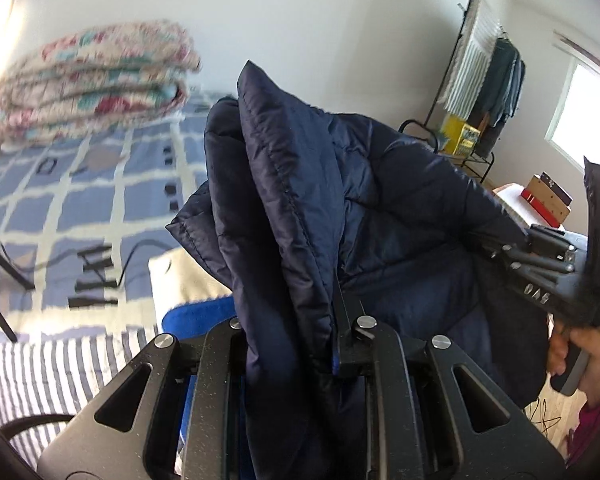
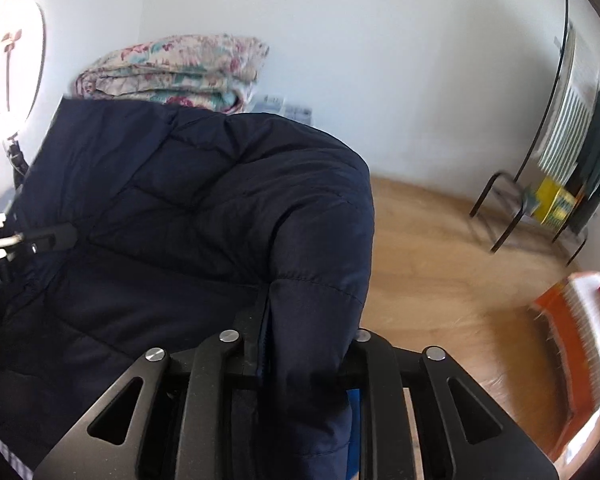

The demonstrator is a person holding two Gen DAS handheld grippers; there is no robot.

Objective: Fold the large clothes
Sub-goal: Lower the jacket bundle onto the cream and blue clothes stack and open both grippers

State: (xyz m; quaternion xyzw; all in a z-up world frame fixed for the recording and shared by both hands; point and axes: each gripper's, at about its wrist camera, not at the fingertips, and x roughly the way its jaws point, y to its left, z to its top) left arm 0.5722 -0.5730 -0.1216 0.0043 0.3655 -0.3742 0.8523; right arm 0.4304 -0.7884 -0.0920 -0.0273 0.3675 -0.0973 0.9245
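While it hangs in the air between the two tools, the navy quilted jacket is lifted clear above the bed, which has a blue and white checked cover. Its padded fabric bunches into thick folds, and one stitched edge stands up in front of the left wrist camera.

The left hand-held gripper is closed on a thick fold of the jacket, with fabric filling the space between its fingers. The right hand-held gripper is also clamped on the jacket, at an edge where a zipper seems to run. In the left view the right tool appears further to the right, with a hand around its handle, and the jacket stretches between both.

My judgement is that the jacket is being carried or spread before laying it down for a fold. The shell looks smooth and slippery, and each grip holds a bulky bunch, so a layer could slide out if the tools pull apart too strongly. The hanging lower part could also land crumpled, and then the fold will not be straight.

Further away, a folded floral quilt lies at the head of the bed. A clothes rack with hanging garments stands by the white wall, over the wooden floor.
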